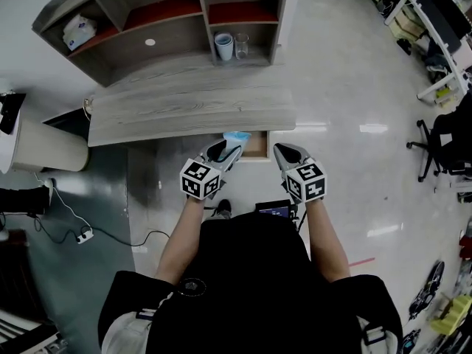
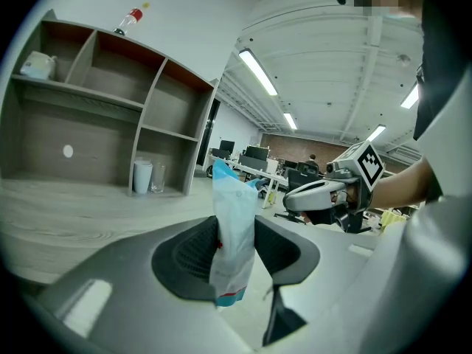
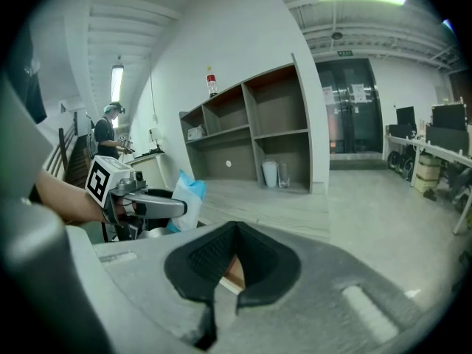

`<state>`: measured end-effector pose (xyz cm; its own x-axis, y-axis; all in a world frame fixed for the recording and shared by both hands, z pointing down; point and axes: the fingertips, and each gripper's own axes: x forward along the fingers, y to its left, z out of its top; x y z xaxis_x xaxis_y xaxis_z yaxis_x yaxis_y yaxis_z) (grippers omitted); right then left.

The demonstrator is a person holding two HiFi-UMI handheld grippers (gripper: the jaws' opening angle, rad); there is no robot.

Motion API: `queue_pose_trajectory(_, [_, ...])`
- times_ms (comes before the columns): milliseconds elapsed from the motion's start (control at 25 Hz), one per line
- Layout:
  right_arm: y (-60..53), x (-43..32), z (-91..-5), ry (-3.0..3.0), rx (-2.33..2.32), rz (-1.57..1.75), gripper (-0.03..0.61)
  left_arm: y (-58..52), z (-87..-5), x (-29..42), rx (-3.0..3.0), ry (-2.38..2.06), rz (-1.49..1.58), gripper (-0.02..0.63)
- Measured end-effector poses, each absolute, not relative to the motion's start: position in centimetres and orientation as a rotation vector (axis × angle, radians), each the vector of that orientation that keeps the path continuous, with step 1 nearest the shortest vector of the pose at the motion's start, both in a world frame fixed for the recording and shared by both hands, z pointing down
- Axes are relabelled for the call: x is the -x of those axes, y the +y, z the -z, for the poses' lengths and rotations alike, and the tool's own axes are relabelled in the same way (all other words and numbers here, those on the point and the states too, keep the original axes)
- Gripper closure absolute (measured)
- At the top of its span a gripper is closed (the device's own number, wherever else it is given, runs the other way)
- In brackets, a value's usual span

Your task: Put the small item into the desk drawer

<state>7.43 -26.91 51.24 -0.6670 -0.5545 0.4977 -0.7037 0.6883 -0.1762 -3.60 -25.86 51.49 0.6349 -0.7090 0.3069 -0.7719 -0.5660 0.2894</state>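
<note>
Pouch (image 2: pixel 233 198), blue and white, clamped upright in my left gripper (image 2: pixel 236 226) at the edge of the open drawer (image 1: pixel 256 144), by the worktop (image 1: pixel 184 109) front; right gripper (image 3: pixel 236 242) closed, empty. Released here, I judge it may miss and fall to the floor (image 1: pixel 346 161)

shelf unit (image 1: pixel 200 9): white cup (image 1: pixel 224 46) beside glass (image 1: pixel 242 46) | bottle (image 2: pixel 132 19) on top

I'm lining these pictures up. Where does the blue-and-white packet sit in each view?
Head view: packet at centre, just below the desk edge, at the left gripper tip.
Left gripper view: packet at centre, upright between the jaws.
Right gripper view: packet left of centre, low.
Shared landmark: white cup.
</note>
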Motion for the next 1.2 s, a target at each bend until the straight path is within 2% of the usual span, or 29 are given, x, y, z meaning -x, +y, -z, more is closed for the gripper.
queue_pose_trajectory(680, [-26.3, -8.7, -51.6, -2.528, -0.891, -0.521, 0.578, -24.8, -51.8, 4.0, -2.412, -1.270, -0.269, 0.454])
queue_pose_trajectory(1200, [-25.5, -9.7, -53.4, -2.528, -0.947, -0.628, 0.578, -24.4, -53.0, 4.3, -2.458, -1.165, -0.489, 0.456])
